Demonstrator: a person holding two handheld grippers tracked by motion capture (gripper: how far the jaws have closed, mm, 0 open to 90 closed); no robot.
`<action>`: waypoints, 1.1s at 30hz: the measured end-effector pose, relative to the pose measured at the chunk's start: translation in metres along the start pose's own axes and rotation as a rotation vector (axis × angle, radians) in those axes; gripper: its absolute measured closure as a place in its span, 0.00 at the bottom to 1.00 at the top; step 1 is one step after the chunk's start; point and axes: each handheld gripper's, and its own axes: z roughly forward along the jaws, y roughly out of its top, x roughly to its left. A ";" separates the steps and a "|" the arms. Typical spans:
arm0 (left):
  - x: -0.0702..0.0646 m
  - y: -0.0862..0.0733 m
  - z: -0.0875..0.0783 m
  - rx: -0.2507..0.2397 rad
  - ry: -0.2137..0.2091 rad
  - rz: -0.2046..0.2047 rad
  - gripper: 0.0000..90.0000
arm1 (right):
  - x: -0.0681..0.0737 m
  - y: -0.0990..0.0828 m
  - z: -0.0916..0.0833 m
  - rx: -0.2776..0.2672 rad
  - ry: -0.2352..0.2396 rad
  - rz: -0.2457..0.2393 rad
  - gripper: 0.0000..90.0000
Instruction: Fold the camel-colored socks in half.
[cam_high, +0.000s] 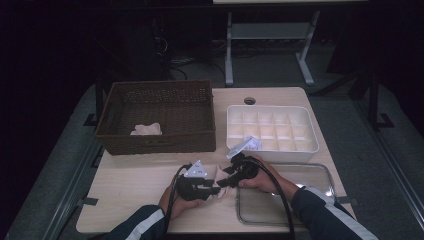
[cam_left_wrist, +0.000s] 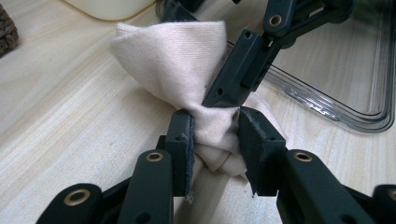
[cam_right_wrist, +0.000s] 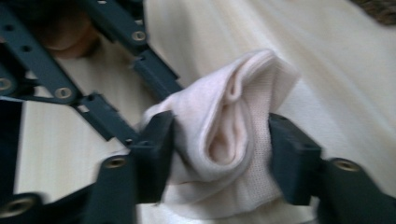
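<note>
Bench (cam_high: 150, 175), light wood, person at its near edge. Wicker basket (cam_high: 160, 117) at the far left with a pale cloth (cam_high: 146, 129) inside. White divided tray (cam_high: 272, 131) at the far right, a crumpled white bit (cam_high: 245, 145) on its near-left corner. Clear tray (cam_high: 300, 195) at the near right corner. High view: both hands meet mid-bench near the front edge, left tongs (cam_high: 216, 189) and right tongs (cam_high: 226, 172) close together over a pinkish sock (cam_high: 220, 182), mostly hidden there. Left gripper view gives the detail: sock (cam_left_wrist: 187, 60) bunched, resting on the bench, left tongs (cam_left_wrist: 214, 135) pinching its narrow waist, one arm of the right tongs pressing in just above. Right gripper view, blurred: right tongs (cam_right_wrist: 219, 149) clamped on the sock's (cam_right_wrist: 229, 121) folded end, fabric bulging between the pads; left tongs' arms at upper left.
</note>
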 end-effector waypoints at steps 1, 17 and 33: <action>0.000 0.000 0.000 -0.002 -0.002 0.000 0.72 | 0.000 0.001 0.000 0.008 0.003 -0.002 0.54; 0.015 -0.016 -0.048 0.036 0.079 0.103 0.25 | 0.023 0.002 -0.014 0.002 -0.086 -0.155 0.74; 0.054 -0.044 -0.057 0.033 0.174 0.044 0.19 | 0.037 0.005 -0.020 -0.005 -0.133 -0.212 0.75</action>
